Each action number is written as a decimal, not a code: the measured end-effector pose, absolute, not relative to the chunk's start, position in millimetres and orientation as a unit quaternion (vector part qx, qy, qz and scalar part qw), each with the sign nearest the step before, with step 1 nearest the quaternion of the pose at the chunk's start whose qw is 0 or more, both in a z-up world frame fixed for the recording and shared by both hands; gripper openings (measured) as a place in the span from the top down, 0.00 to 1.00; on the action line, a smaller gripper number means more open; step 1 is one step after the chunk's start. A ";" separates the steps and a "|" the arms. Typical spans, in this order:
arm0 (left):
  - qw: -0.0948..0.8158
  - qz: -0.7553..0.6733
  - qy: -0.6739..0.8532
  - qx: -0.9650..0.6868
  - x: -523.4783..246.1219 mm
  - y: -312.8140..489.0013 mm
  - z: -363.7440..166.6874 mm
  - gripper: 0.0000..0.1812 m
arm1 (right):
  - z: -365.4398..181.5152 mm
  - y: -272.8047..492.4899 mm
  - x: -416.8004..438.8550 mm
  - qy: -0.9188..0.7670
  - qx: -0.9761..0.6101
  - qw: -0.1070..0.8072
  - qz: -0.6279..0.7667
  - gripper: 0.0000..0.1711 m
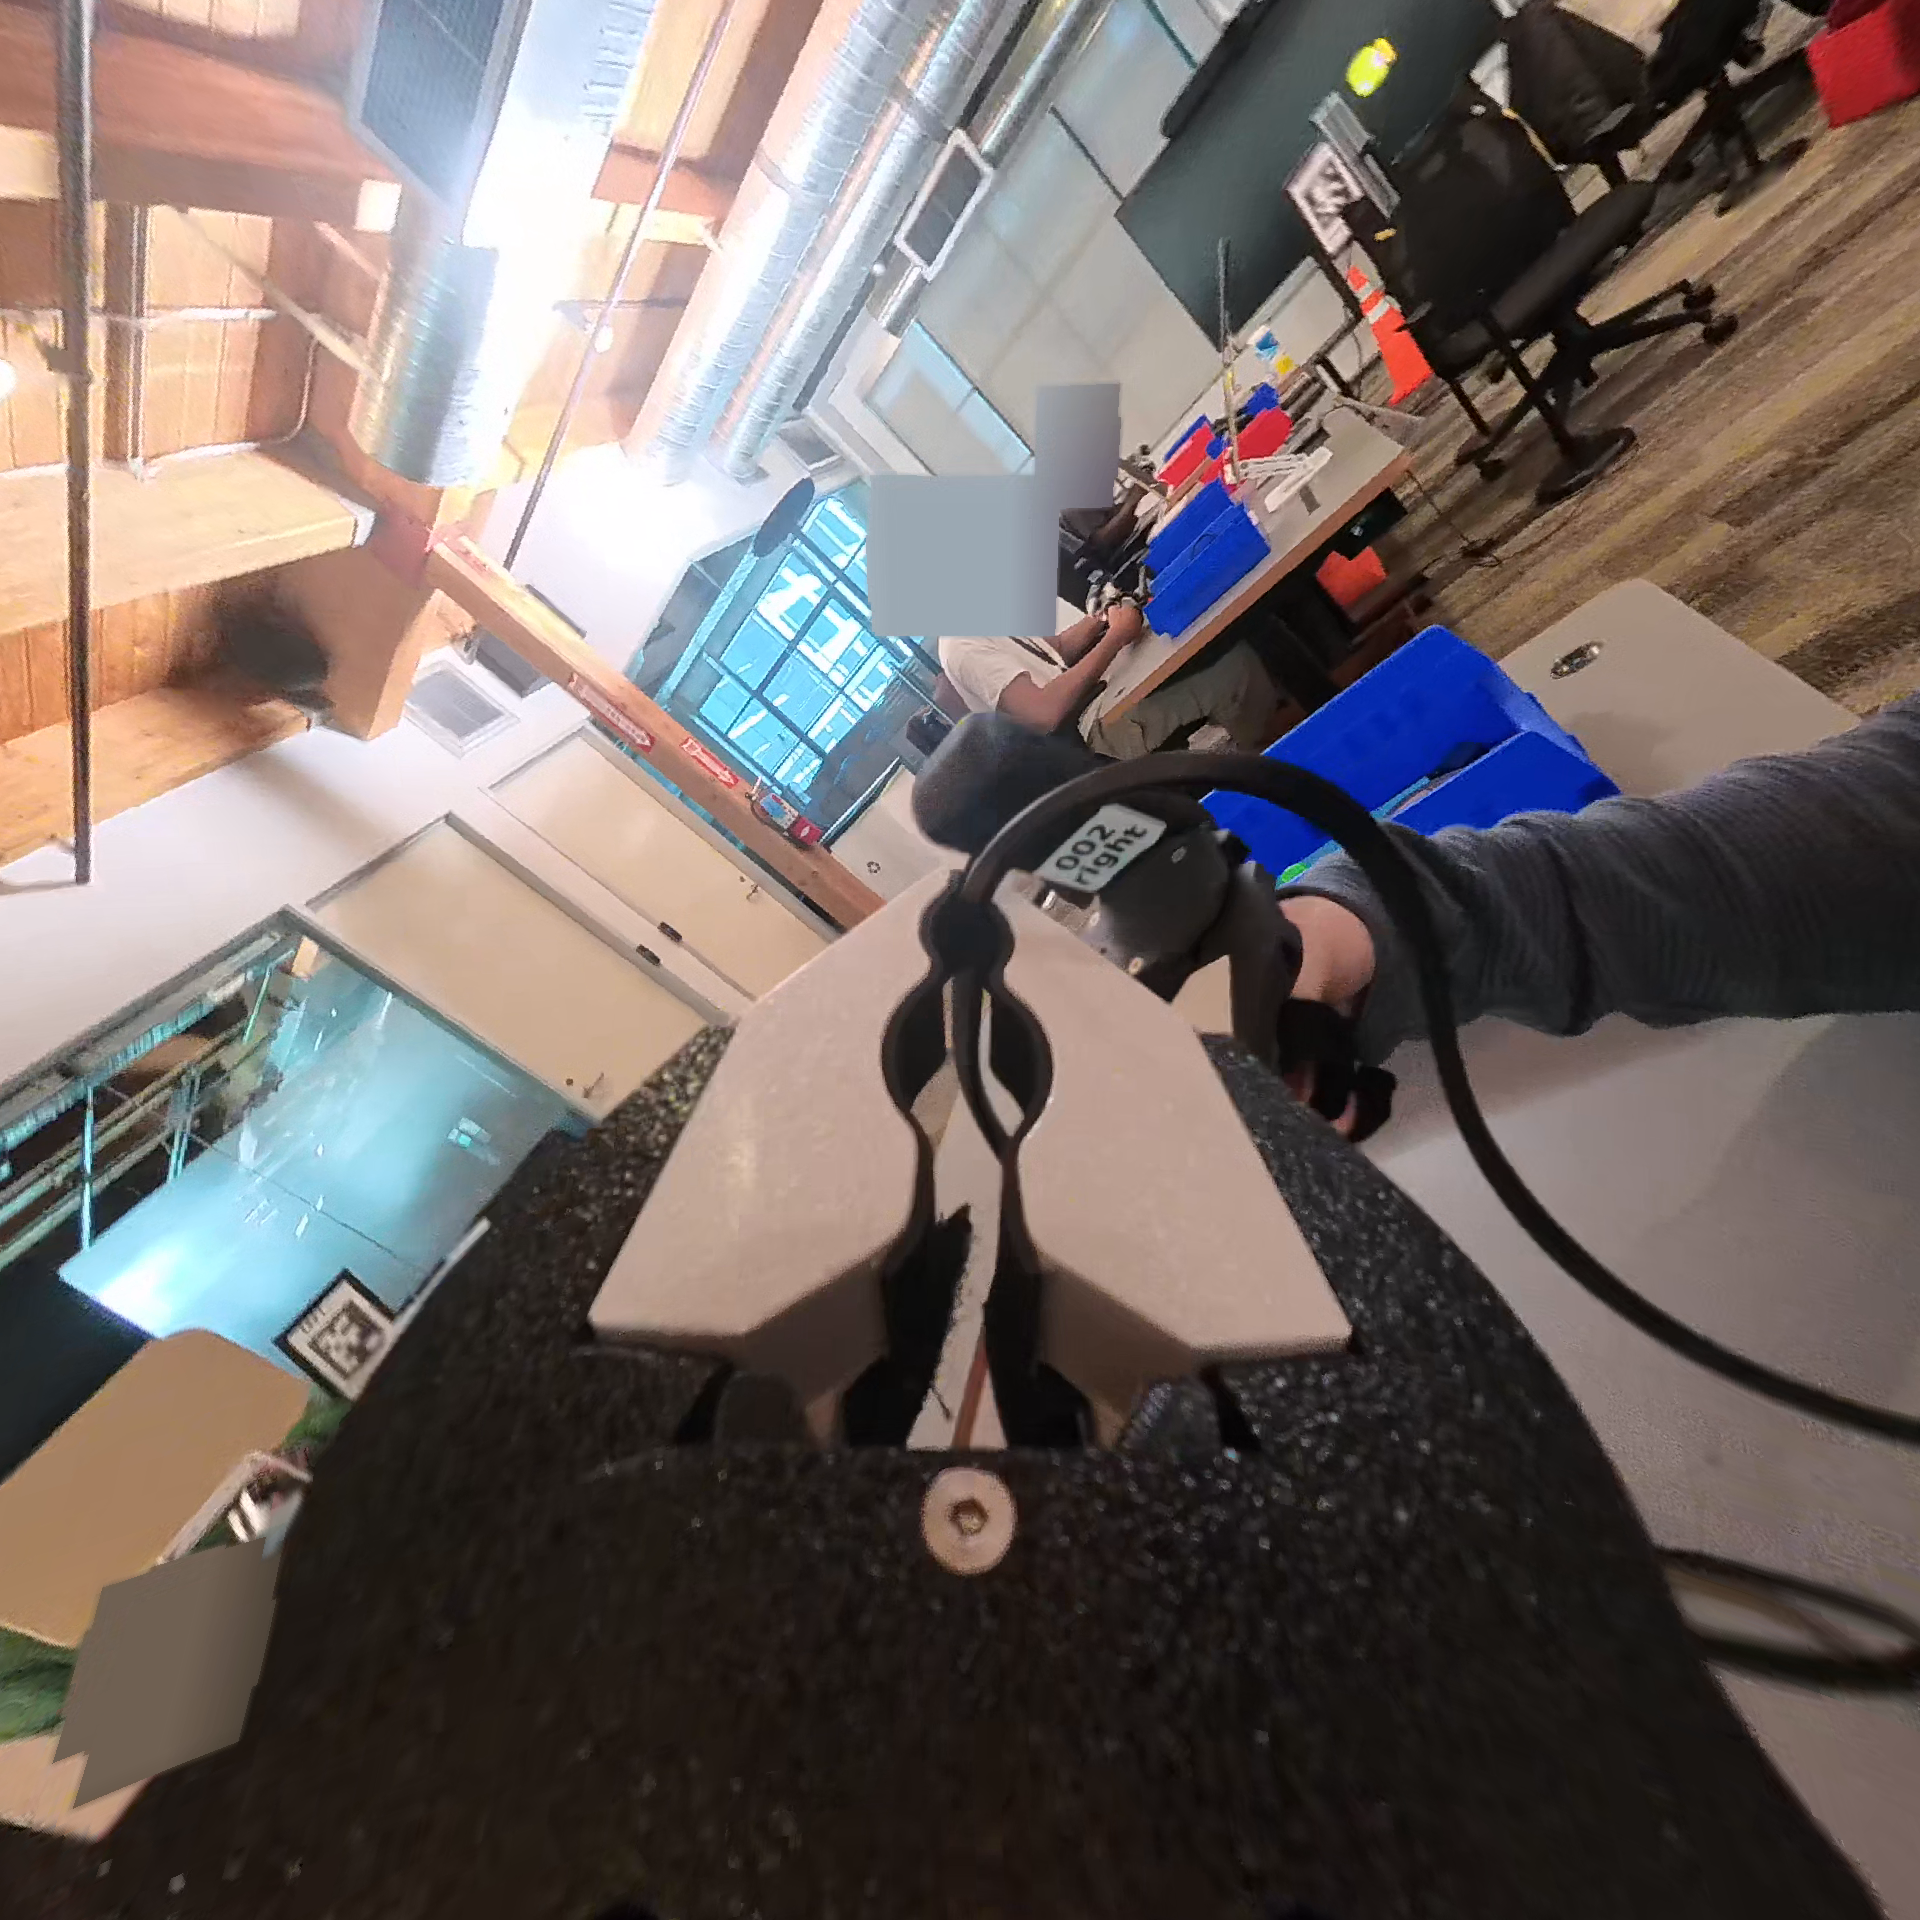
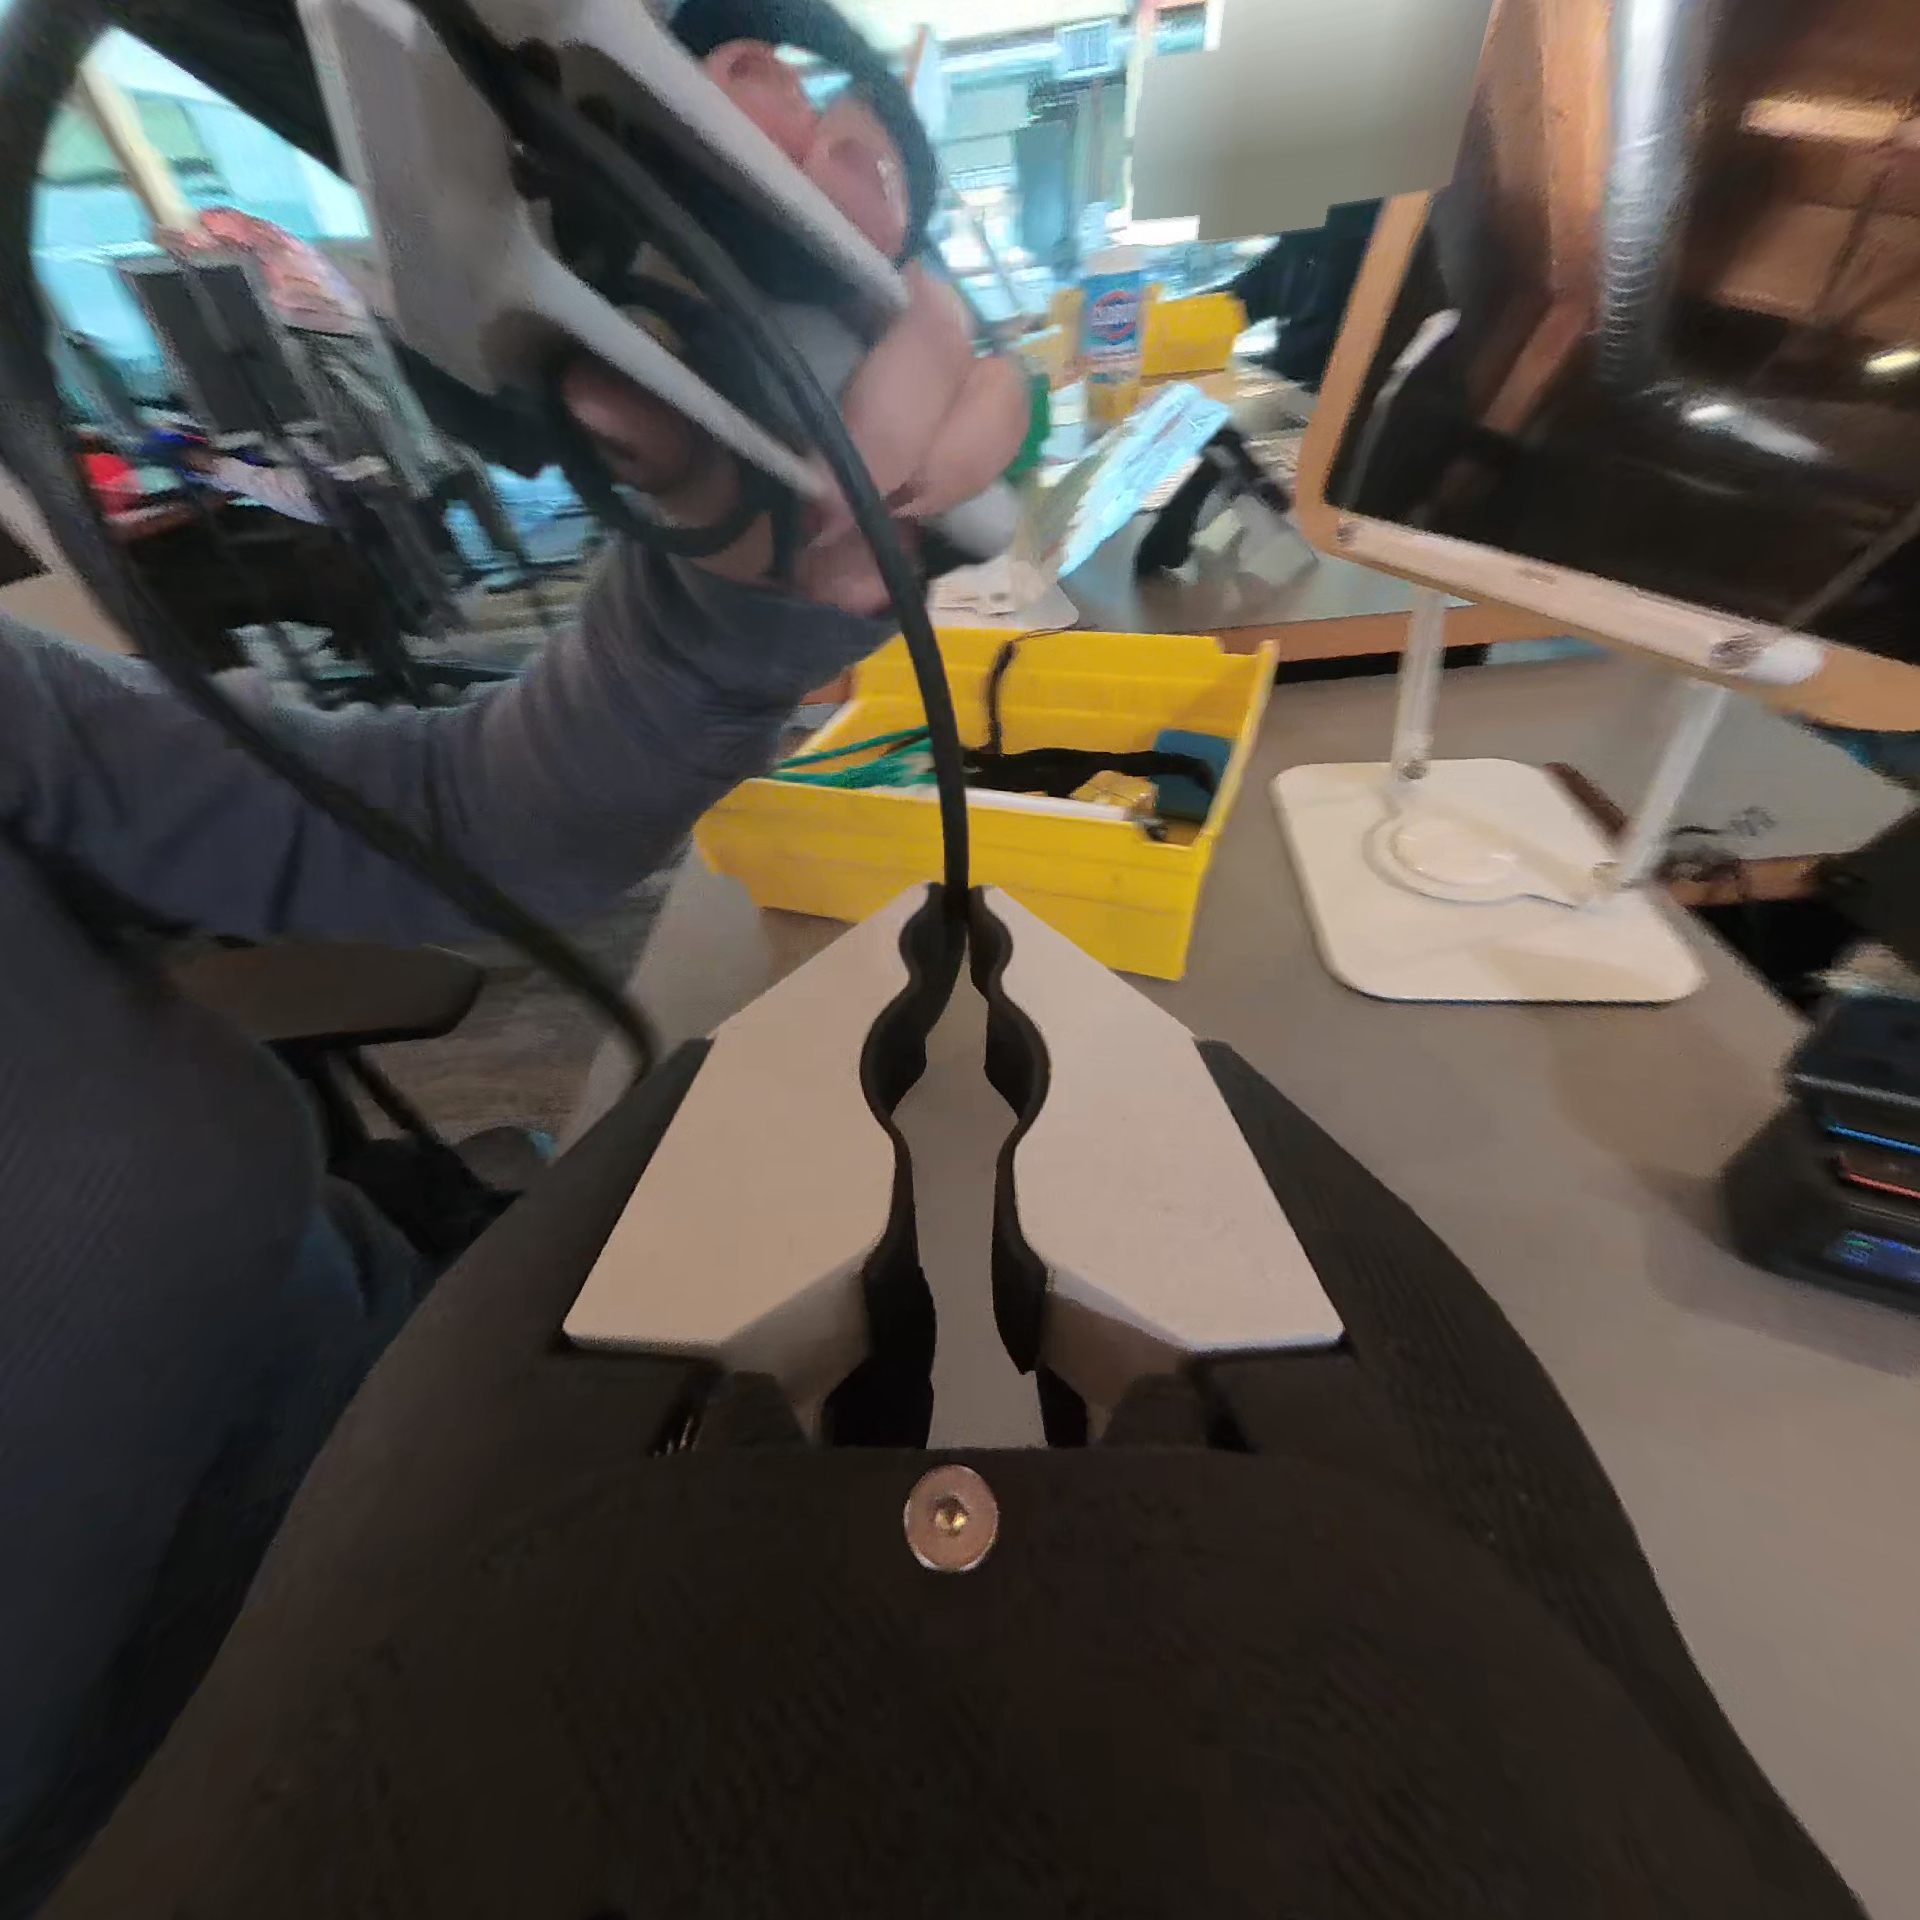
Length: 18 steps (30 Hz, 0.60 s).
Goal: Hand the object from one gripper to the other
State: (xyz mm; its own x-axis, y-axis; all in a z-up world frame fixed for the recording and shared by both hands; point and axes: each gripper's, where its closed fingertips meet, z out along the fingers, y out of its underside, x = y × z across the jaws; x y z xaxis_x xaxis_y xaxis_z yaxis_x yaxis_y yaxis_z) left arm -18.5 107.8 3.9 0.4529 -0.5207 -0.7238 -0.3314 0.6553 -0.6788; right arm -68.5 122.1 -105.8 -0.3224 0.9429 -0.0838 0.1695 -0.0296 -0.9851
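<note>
Both claws pinch the same black cable. Left claw [image 1: 971, 940]: fingers closed at the tips on the cable [image 1: 1455, 1081], which loops up out of the tips, then arcs right and down past the right hand [image 1: 1325, 966]. Right claw [image 2: 958, 914]: tips closed on the cable [image 2: 940, 727], which rises straight ahead out of them and curves up-left toward the left claw [image 2: 582, 239], held above and ahead. Cable axis runs claw to claw, short span between. Judgement: handover is mid-way; one claw must let go next, which one I cannot tell. Yellow bin [image 2: 997, 862] on the surface beyond the right tips.
</note>
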 end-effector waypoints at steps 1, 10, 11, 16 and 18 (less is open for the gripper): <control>0.753 -0.070 0.501 -0.421 -21.2 108.8 5.3 1.00 | -103.3 129.1 -67.6 -0.597 -0.464 0.379 0.533 0.99; 0.684 -0.097 0.424 -0.586 -78.3 116.8 -42.3 0.65 | -49.0 173.4 -21.4 -0.565 -0.378 0.657 0.327 0.99; 0.684 -0.102 0.400 -0.602 -88.5 120.7 -44.0 0.63 | -43.9 173.6 -16.5 -0.563 -0.358 0.681 0.302 0.99; 0.622 -0.373 0.286 -0.626 -59.8 120.0 -38.5 0.52 | -32.8 171.0 -9.1 -0.566 -0.296 0.752 0.165 0.99; 0.604 -0.348 0.308 -0.647 -35.3 129.3 -57.6 0.41 | -33.4 159.9 -13.5 -0.581 -0.270 0.755 0.141 0.99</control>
State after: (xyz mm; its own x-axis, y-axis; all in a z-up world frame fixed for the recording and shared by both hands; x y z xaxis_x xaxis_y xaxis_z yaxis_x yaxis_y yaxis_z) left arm -35.3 129.3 -57.6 0.5678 -0.8194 0.0783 0.0216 -0.0802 -0.9965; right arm -13.5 159.9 -33.4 0.2856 0.5265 0.8008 0.1010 0.8144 -0.5715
